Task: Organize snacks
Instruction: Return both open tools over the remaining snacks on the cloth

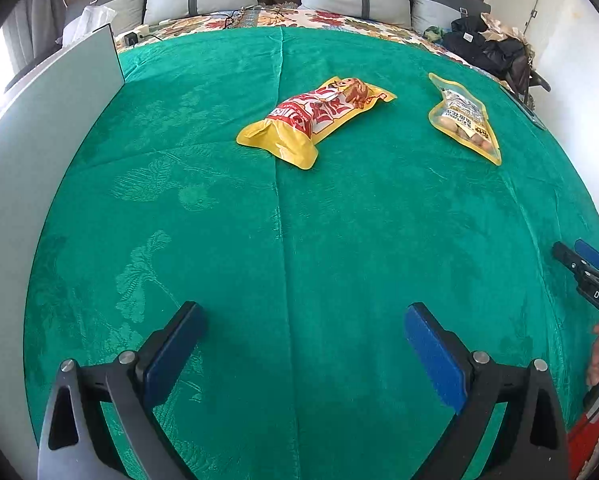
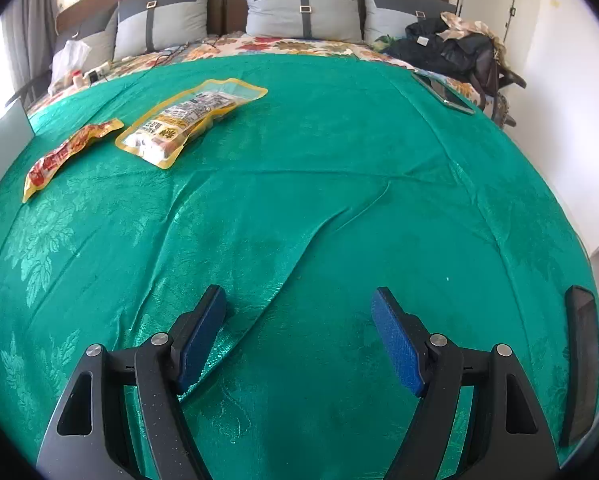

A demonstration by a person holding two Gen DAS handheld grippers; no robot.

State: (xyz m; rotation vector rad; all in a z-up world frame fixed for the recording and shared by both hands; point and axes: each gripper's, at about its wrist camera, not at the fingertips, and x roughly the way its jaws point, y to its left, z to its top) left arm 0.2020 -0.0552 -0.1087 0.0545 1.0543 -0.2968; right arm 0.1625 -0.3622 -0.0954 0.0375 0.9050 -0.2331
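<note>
Ahead of the left tool (image 1: 305, 344), spread and empty, the red-and-yellow snack bag (image 1: 317, 118) lies diagonally; right tool (image 2: 299, 336), likewise spread and empty, sits nearer the clear-fronted pouch (image 2: 189, 120).

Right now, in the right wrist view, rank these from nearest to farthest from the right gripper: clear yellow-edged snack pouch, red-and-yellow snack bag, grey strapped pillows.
1. Clear yellow-edged snack pouch, ahead-left of the right gripper.
2. Red-and-yellow snack bag, further left; close call with 1.
3. Grey strapped pillows, at the headboard.

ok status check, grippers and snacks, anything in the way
Left gripper open, empty, above the green cloth. Right gripper open, empty. Red bag and clear pouch lie flat, apart, untouched. Path to both clear.
</note>
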